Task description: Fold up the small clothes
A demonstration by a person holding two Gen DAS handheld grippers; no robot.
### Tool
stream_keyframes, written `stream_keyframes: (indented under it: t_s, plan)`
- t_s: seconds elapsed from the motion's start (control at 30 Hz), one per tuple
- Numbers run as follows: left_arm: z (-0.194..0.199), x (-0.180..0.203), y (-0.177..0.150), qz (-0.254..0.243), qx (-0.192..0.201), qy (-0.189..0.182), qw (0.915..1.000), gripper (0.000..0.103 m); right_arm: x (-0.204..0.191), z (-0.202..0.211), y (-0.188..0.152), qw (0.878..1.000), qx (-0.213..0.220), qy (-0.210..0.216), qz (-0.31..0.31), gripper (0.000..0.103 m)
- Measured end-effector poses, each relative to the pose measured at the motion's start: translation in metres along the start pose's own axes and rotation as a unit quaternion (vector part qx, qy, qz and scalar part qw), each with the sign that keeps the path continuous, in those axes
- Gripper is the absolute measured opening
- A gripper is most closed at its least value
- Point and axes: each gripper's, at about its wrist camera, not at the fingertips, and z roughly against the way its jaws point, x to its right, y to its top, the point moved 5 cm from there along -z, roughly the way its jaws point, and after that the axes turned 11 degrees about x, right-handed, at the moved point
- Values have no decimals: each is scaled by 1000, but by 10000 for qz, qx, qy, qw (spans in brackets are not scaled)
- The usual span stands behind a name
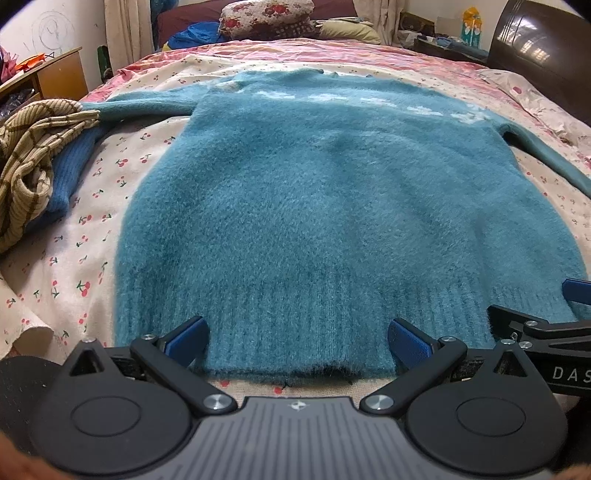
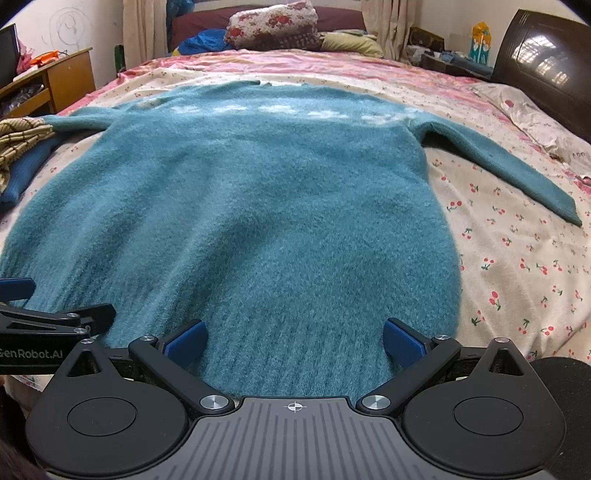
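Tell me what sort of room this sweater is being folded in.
Most likely a bedroom: the teal sweater lies spread on a bed with a cherry-print sheet, a dark wooden headboard stands at the right, and folded floral bedding sits beyond.

So you've got the sweater (image 1: 325, 206) lying flat on the bed (image 1: 524, 96), hem toward you, neckline at the far end, sleeves out to each side. Your left hand-held gripper (image 1: 297, 341) and right hand-held gripper (image 2: 293, 341) sit side by side at the hem. A pile of clothes (image 1: 33, 155) lies left, touching the left sleeve. Pillows (image 1: 266, 18) are at the back.
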Motion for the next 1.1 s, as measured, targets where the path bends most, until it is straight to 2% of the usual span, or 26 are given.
stream_keyframes:
  t_s: [0.27,1.1]
  plan:
    - [7,-4,6,92,156,83,9998,103,0,3,2,10000,72,7,27,100]
    - [7,-3,6,65,168,93,9998,103,-1,6,4,9999,122,23,77,97]
